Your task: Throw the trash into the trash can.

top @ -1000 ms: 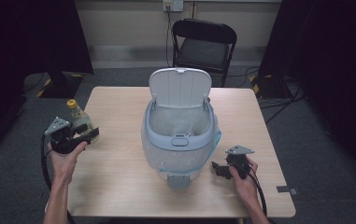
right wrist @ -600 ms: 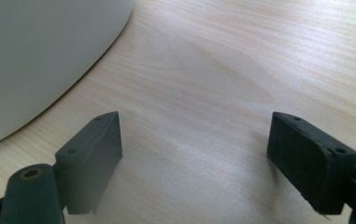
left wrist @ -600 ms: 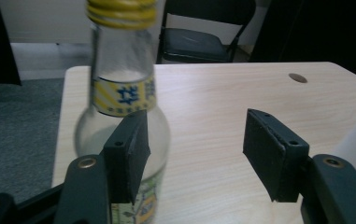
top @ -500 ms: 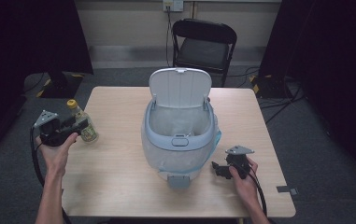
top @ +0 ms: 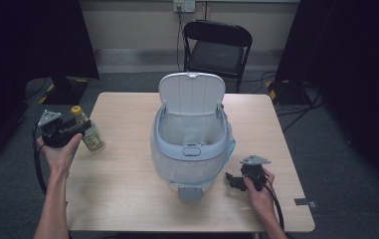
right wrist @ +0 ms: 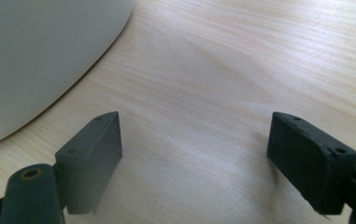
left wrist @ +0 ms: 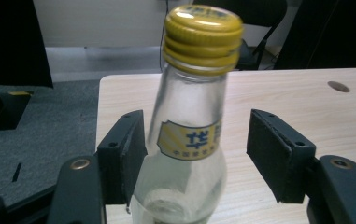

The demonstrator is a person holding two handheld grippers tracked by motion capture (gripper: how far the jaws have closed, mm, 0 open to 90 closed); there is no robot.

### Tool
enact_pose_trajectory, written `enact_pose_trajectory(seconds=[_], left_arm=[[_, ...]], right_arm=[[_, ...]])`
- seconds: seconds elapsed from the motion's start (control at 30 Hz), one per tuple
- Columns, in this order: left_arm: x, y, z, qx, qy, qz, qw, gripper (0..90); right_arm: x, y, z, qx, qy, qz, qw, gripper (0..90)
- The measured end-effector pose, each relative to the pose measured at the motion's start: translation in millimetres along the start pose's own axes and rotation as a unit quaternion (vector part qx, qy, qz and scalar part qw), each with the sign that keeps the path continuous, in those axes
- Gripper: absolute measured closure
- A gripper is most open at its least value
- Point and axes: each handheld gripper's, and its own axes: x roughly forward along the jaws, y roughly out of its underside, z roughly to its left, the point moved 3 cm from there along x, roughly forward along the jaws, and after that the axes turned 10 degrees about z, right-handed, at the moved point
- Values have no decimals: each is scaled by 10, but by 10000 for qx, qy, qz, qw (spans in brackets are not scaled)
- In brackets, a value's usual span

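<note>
Left tongs [left wrist: 192, 154] stand around a small glass bottle [left wrist: 185, 140] at the left edge of the counter [top: 127, 174], and their jaws have just been opening a little further. In the left gripper view one pad sits close against the bottle's shoulder, perhaps touching it, while the other is clearly apart from the glass, so nothing is clamped yet and the bottle rests upright on its own base. In the high view the same left tongs [top: 75, 130] hang at the bottle [top: 90, 134] from its left side.

Judging by its look, the bottle is clear, stiff glass and seems empty or nearly so. It should be fairly light, but hard, smooth and slippery under the pads, and breakable if it tips or drops. The rounded shoulder slopes away, so a grip there may slide upward. The straight body lower down, across the paper label, looks like the safer hold. The yellow screw cap [left wrist: 202, 37] is on.

A yellow and white label [left wrist: 189, 140] on the neck carries large blue characters that look Chinese, with a line of small print below, too fine to read.

Right tongs [right wrist: 194, 154] rest open and empty low over bare wood on the near right, just beside a pale bin [top: 189, 149] with its lid up.
</note>
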Motion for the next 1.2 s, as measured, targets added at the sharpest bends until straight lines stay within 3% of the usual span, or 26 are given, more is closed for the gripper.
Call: enact_pose_trajectory(seconds=[0.17,0.43,0.53,0.67,0.8,1.2], left_arm=[[40,-9,42,-48,-11,-27,10000,441],[155,-45,26,-39,-156,53,9999,435],[152,-52,38,-156,-105,-15,9998,494],[121,-67,-14,7,-205,27,9998,518],[87,-57,-46,11,-3,12,10000,528],[-83,22,-291,262,199,-2,9995,534]], right_arm=[[0,0,0,-2,0,-1,10000,169],[0,0,0,-3,0,-1,10000,169],[0,0,0,0,0,1,10000,169],[0,0,-1,0,-2,0,10000,169],[0,0,1,9,-2,3,10000,169],[0,0,0,1,-1,1,10000,169]])
